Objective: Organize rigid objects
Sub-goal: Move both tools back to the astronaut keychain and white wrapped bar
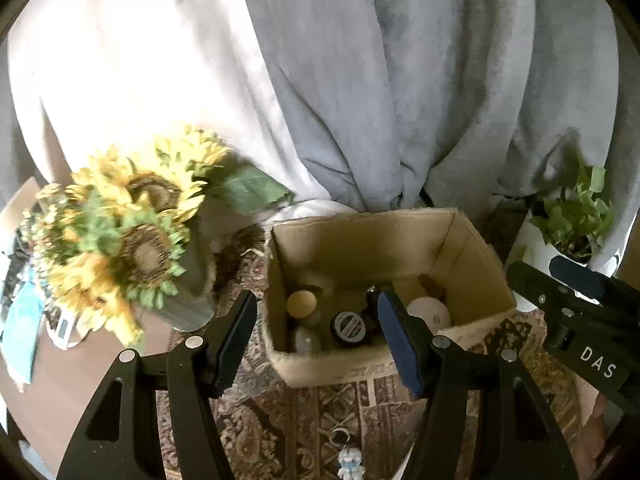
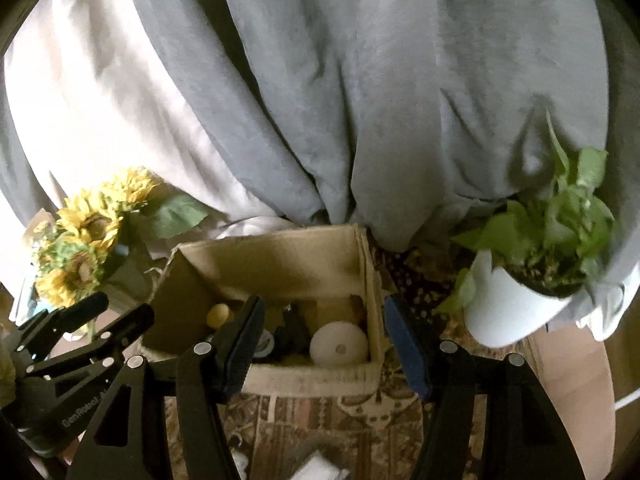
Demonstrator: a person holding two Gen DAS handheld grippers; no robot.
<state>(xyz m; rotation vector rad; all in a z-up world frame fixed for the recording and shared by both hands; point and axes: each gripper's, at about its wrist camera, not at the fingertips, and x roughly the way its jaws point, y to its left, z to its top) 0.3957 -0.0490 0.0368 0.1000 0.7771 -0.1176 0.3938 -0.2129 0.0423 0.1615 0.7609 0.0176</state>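
While both pairs of fingers are held apart and empty, a cardboard box (image 1: 472, 276) is framed on the patterned table (image 1: 320, 412).
Left gripper (image 1: 318, 338) and right gripper (image 2: 326, 344) grasp nothing; inside the box, a white round object (image 2: 339, 345), dark-lidded jar (image 1: 349, 327) and yellow-capped jar (image 1: 302, 305) are seen, with sunflowers (image 1: 120, 236) and potted plant (image 2: 532, 272) beside it.

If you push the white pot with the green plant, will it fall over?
Maybe. The white pot already looks tilted, and the leafy plant spreads wide above it, so it may be top-heavy. Its smooth sides could slide on the patterned rug first.
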